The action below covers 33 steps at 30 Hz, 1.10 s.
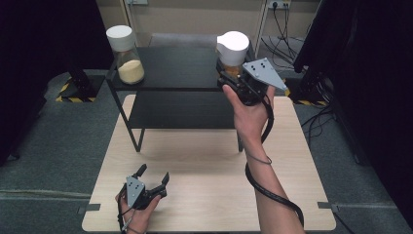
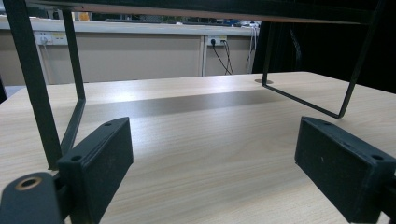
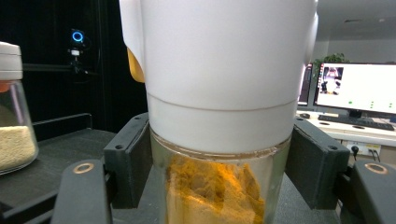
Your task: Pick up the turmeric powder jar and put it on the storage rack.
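Observation:
A glass jar of orange powder (image 1: 233, 48) with a white lid is at the right end of the black shelf's top board (image 1: 175, 68). My right gripper (image 1: 233, 73) is shut on its glass body just below the lid. In the right gripper view the two pads press the jar (image 3: 219, 93) from both sides. Whether the jar rests on the board or hangs just above it, I cannot tell. A second white-lidded jar of pale grains (image 1: 125, 53) stands at the board's left end. My left gripper (image 1: 154, 173) is open, low over the wooden table (image 1: 204, 195) near its front left.
The shelf's thin black legs (image 2: 37, 93) stand on the table just ahead of the left gripper. The grain jar (image 3: 14, 126) is left of the held jar. Black curtains flank the table, and cables lie on the floor at the back right.

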Motion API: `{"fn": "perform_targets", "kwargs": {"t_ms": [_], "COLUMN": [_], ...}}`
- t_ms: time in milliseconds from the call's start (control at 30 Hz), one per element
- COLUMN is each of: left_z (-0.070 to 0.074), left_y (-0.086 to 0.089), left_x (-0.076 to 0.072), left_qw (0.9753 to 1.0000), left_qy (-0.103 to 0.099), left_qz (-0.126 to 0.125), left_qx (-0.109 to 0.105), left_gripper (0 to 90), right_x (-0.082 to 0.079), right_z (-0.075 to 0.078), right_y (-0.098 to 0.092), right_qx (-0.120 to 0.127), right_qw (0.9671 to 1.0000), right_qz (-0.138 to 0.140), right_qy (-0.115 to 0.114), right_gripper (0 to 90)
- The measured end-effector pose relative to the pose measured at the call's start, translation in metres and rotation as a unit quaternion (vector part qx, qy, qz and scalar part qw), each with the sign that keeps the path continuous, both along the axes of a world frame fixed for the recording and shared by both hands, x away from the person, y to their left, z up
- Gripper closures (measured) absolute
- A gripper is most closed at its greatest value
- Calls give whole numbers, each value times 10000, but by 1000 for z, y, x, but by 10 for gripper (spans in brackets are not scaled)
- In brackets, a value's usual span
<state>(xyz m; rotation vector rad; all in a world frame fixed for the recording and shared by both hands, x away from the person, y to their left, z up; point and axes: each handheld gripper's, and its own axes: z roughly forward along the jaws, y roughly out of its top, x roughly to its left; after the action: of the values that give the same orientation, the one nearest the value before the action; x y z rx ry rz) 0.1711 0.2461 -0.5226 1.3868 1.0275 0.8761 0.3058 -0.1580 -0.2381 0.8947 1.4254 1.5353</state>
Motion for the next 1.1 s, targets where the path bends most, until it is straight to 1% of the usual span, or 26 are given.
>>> {"fn": "perform_targets", "kwargs": {"t_ms": [300, 533, 800, 900, 1100], "left_z": [0, -1, 0, 0, 0], "left_y": [0, -1, -1, -1, -1], "left_x": [0, 0, 0, 0, 0], "left_qw": [10000, 10000, 10000, 10000, 10000], "left_qy": [-5, -35, -22, -20, -18], "left_qz": [-16, -24, -29, -33, -37], "left_qx": [24, 16, 31, 44, 49], "left_gripper": [111, 110, 110, 110, 110], "right_x": [16, 26, 30, 31, 33], "right_z": [7, 7, 6, 5, 5], "right_y": [2, 8, 11, 10, 9], "right_qx": [-38, -101, -128, -88, -112], "right_qw": [9998, 9995, 9992, 9992, 9991], "right_qz": [-107, -171, -229, -220, -212], "right_qy": [159, 234, 290, 324, 343], "right_gripper": [307, 307, 307, 306, 306]}}
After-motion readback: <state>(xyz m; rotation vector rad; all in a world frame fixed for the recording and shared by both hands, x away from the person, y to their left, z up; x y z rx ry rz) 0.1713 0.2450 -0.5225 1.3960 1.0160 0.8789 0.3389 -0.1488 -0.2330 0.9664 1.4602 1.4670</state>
